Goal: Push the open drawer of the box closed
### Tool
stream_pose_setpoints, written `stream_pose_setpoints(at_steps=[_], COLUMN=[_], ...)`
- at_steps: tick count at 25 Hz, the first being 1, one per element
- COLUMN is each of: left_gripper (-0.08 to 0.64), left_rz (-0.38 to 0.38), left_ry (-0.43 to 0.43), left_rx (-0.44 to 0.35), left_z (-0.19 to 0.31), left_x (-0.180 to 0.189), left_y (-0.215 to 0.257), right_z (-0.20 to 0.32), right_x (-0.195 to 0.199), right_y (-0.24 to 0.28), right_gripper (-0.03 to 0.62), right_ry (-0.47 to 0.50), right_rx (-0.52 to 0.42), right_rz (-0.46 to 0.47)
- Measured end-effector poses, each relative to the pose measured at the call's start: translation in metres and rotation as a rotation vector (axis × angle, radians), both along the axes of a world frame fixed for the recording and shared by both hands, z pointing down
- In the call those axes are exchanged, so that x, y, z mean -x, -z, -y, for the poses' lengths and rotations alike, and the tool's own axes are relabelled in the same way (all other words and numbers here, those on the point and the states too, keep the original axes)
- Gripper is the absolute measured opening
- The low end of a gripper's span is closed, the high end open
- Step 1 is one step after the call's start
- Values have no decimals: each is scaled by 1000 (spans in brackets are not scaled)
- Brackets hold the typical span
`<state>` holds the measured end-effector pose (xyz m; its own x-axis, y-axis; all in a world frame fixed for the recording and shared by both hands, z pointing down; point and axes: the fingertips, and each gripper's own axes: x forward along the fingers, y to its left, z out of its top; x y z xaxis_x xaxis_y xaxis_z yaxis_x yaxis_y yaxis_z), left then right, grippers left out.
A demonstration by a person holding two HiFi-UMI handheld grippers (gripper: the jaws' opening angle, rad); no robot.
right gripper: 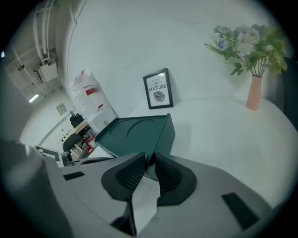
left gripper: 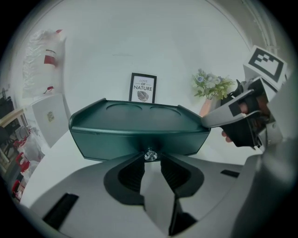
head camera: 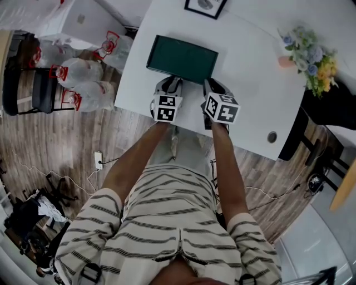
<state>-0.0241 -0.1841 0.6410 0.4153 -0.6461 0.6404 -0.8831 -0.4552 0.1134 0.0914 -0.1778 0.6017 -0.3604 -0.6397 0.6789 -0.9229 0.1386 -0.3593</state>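
Observation:
A dark green box (head camera: 182,58) sits on the white table (head camera: 250,94), its top moulded as a tray. In the left gripper view its front panel (left gripper: 139,135) fills the middle and looks flush with the body. A small crystal knob (left gripper: 150,155) sits low on that front. My left gripper (left gripper: 150,161) is open, with the knob at its tips and a gap on both sides. My right gripper (right gripper: 150,160) is at the box's right front corner (right gripper: 165,135). Its jaws stand only narrowly apart, with the corner edge in the gap; whether the pads press on it does not show.
A framed print (head camera: 204,6) leans at the table's far edge behind the box. A pink vase of flowers (head camera: 308,55) stands at the far right. Both grippers (head camera: 189,106) hover over the table's near edge. Water bottles (head camera: 83,78) and a chair stand on the floor at left.

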Motion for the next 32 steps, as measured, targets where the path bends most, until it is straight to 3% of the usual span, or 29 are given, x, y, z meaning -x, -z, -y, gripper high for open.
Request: stream_pose_setpoints(at_steps=[2,9,19,22,32], left_gripper=[123,114,65,4,0], left_rz=[10,30,11,9,-10], left_ry=[-10,2,25,24,-4], left_rx=[-5,-20,-91,-113,-144], left_z=[-2,-8,-18,-24,-45], left_x=[0,7,15,17,21], left_y=[1,6,44,58,94], right_z=[0,-1,0,0,0], right_x=[1,0,-1,0,-1], right_y=[0,-1,-1,-2,7], right_gripper=[72,72,72,71,88], right_ry=[1,1,6,4,-19], right_rx=[0,-3,-3,-3,6], right_rz=[-2,-7,-22,-18,15])
